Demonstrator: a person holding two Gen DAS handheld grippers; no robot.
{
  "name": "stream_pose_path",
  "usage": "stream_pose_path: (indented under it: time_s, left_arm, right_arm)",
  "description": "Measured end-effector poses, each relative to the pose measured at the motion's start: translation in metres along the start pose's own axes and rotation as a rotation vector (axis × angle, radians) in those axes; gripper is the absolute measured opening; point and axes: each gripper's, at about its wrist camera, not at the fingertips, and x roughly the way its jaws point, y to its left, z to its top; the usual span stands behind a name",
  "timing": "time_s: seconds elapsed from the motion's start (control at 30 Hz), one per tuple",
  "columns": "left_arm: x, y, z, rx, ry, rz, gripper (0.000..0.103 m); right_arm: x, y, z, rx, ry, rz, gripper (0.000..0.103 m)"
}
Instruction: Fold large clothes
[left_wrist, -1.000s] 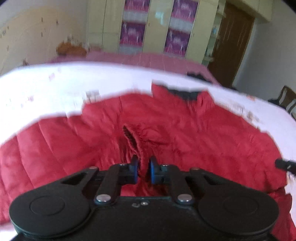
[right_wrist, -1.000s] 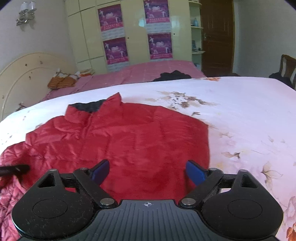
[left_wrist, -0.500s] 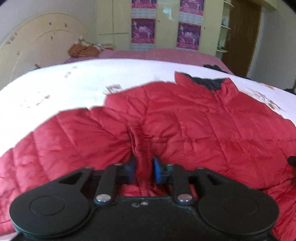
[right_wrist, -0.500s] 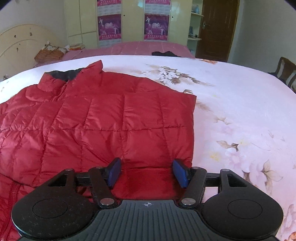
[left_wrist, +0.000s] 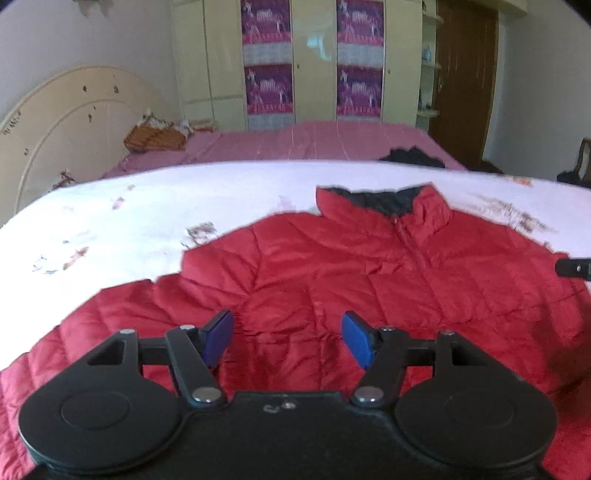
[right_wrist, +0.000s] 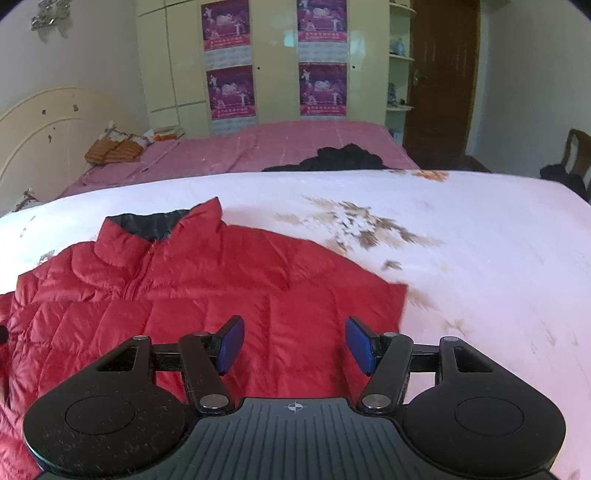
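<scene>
A red quilted puffer jacket (left_wrist: 332, 280) lies front up on the white floral bedsheet (left_wrist: 147, 210), its dark-lined collar (left_wrist: 380, 201) at the far side. It also shows in the right wrist view (right_wrist: 221, 295), with its right side folded in to a straight edge. My left gripper (left_wrist: 288, 341) is open and empty, just above the jacket's lower left part. My right gripper (right_wrist: 293, 345) is open and empty above the jacket's lower right part. The tip of the right gripper (left_wrist: 572, 267) shows at the left view's right edge.
A second bed with a pink cover (right_wrist: 295, 147) stands behind, with a dark garment (right_wrist: 340, 158) and an orange pillow (right_wrist: 114, 151) on it. A cream headboard (left_wrist: 74, 122) is at the left, wardrobes and a brown door (right_wrist: 439, 74) at the back, a chair (right_wrist: 576, 158) at the right.
My left gripper was shut on a fold of the jacket; it has let go and opened, and lifted back. My right gripper has opened a little wider and pulled back.
</scene>
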Motion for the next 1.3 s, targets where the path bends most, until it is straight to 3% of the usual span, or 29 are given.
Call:
stream_pose_path:
  time_s: [0.23,0.5,0.73,0.97,1.17,1.3]
  left_arm:
    - [0.047,0.002,-0.008,-0.002,0.078,0.027,0.066]
    - [0.057,0.003,-0.009,-0.008,0.084,0.022,0.068]
    - [0.041,0.004,-0.002,-0.016,0.088,0.039,0.067]
    - [-0.006,0.004,-0.011,-0.008,0.048,0.017,0.073]
    - [-0.007,-0.001,-0.033,0.011,0.119,0.034,0.074]
    - [0.001,0.005,-0.038,-0.029,0.147,0.044,0.079]
  right_arm:
    - [0.043,0.003,-0.004,-0.015,0.046,-0.037,0.060]
    - [0.073,-0.013,-0.010,-0.022,0.071,-0.088,0.060]
    - [0.046,-0.009,-0.001,-0.025,0.062,-0.048,0.061]
    - [0.002,0.035,-0.015,-0.108,0.022,0.067,0.061]
    - [-0.011,0.074,-0.039,-0.152,0.050,0.158,0.061]
    - [-0.003,0.088,-0.049,-0.193,0.071,0.152,0.061]
